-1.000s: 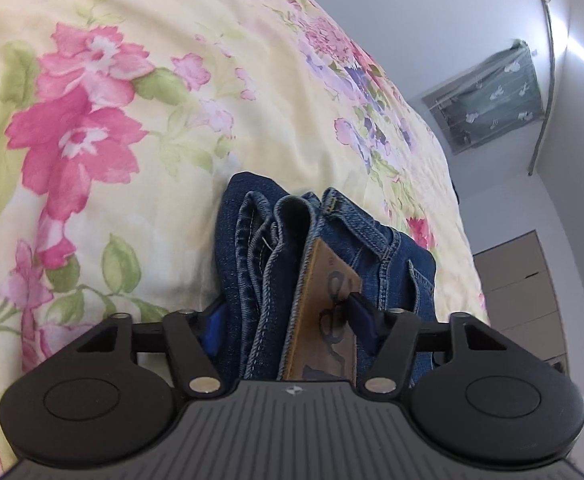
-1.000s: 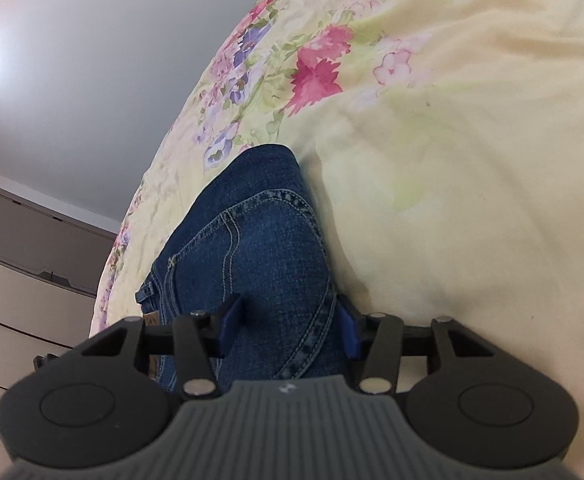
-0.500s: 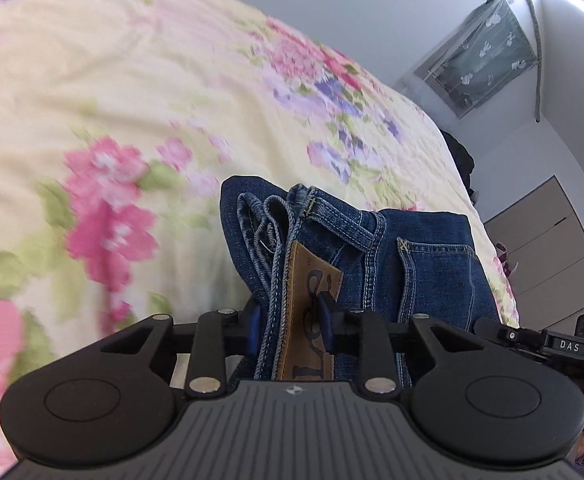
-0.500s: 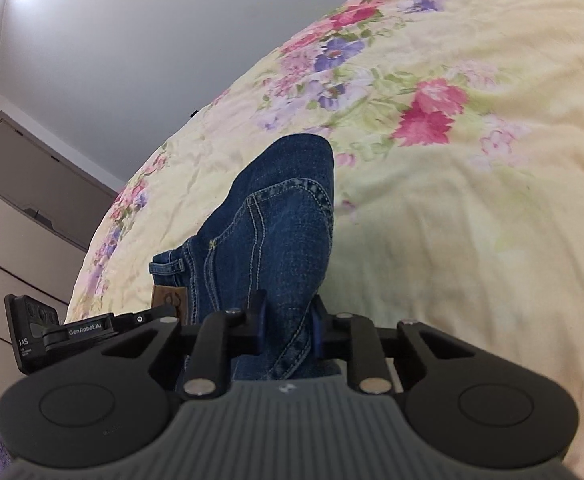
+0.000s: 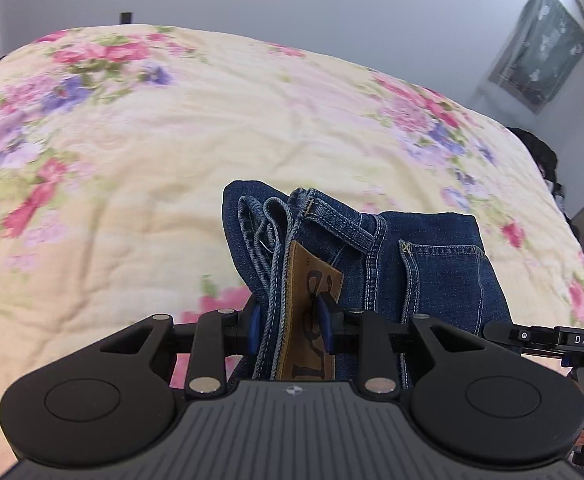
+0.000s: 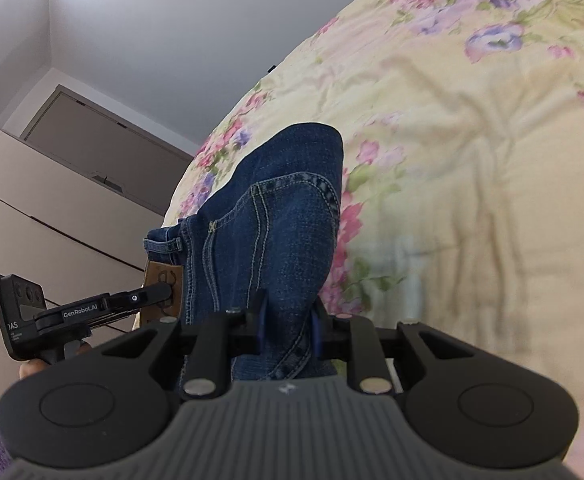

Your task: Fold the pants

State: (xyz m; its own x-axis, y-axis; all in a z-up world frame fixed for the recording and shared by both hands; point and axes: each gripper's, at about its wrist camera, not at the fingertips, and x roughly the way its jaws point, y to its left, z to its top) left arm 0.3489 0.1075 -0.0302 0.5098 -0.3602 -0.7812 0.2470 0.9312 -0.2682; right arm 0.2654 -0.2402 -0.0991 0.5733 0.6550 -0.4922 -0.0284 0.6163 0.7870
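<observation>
Both grippers clamped on the folded jeans, lifting the bundle clear of the bed.

The left gripper (image 5: 292, 330) is pinched narrow on the waistband stack, right across the leather patch (image 5: 310, 312), and the right gripper (image 6: 287, 326) is squeezed onto the jeans (image 6: 275, 216) at the opposite edge, denim packed between its pads. Both sets of jaws have just closed to this grip. Two holds, one at each end, likely so the layers stay stacked and nothing unfolds in the air. The bundle hangs between them, above the floral bedspread (image 5: 131, 152). Count: one pair of jeans, two grippers, one patch.
</observation>
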